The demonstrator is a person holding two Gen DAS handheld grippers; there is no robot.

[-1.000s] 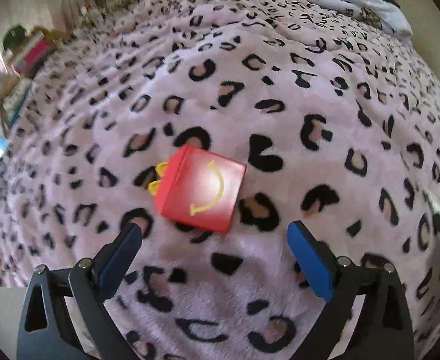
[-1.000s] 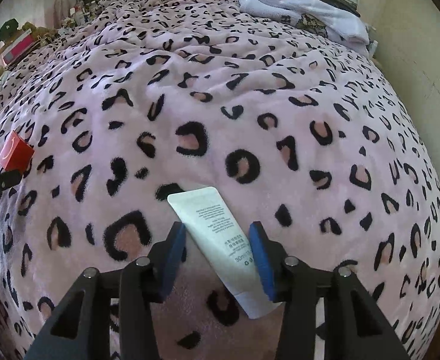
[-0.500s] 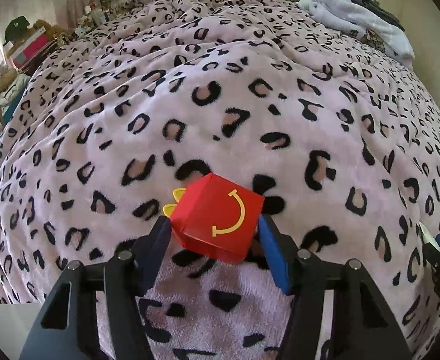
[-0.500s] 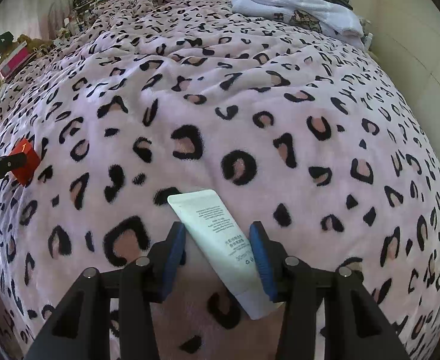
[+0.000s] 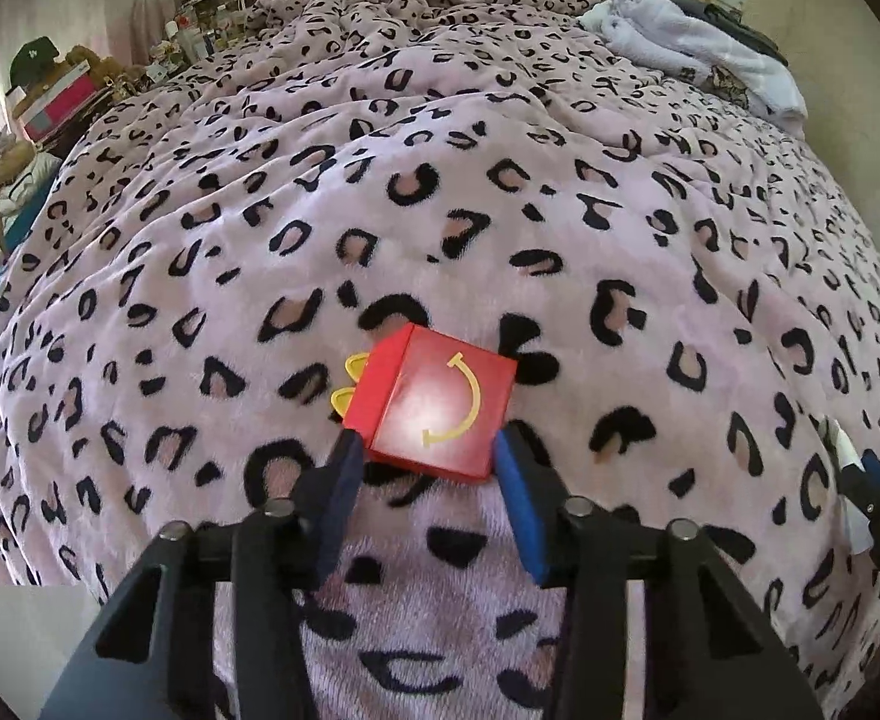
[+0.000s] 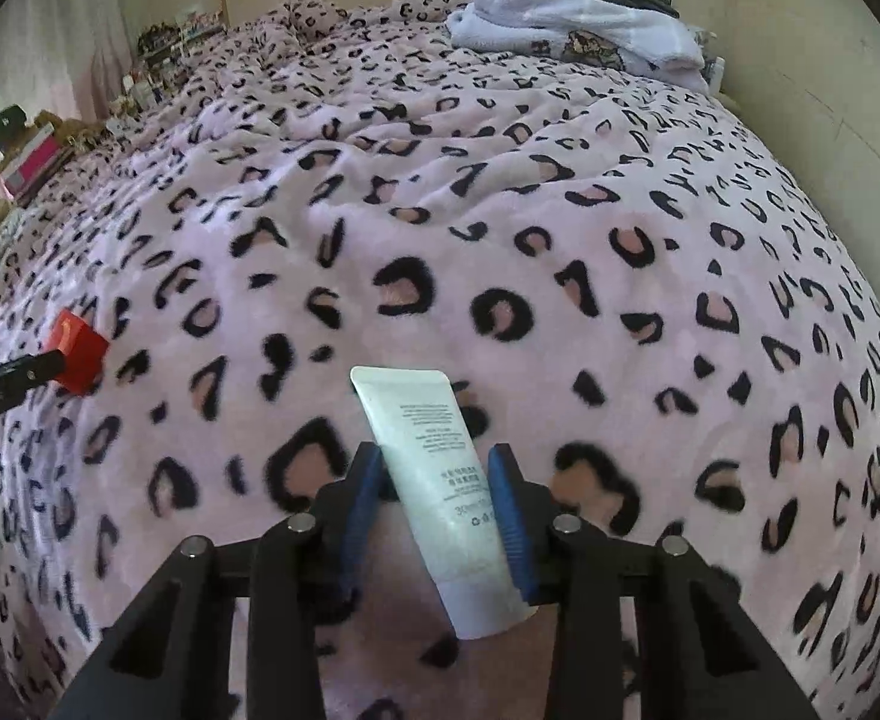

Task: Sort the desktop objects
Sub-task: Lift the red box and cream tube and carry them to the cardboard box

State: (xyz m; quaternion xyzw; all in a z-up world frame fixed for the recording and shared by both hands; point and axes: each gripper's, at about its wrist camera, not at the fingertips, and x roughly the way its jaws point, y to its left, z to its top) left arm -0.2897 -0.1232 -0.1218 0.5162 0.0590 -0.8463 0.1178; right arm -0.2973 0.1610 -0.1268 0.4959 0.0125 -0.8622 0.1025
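A small red box [image 5: 440,405] with a yellow smile mark and yellow handles sits between the blue pads of my left gripper [image 5: 425,450], which is shut on its near end. In the right wrist view the same red box [image 6: 80,357] shows at the far left, held just above the blanket. A white squeeze tube [image 6: 434,462] with printed text points away from me, cap end towards the camera. My right gripper [image 6: 437,462] is shut on the tube's middle. The right gripper [image 5: 878,492] also peeks in at the left view's right edge.
A pink leopard-print blanket [image 6: 560,210] covers the whole bed. Folded pale clothes [image 6: 572,30] lie at the far right corner. Cluttered shelves, boxes and a dark cap [image 5: 38,54] stand beyond the left side. A cream wall [image 6: 830,90] runs along the right.
My left gripper moved forward around the red box and shut on it, then tilted up with it. The right gripper kept hold of the tube and rose slightly.
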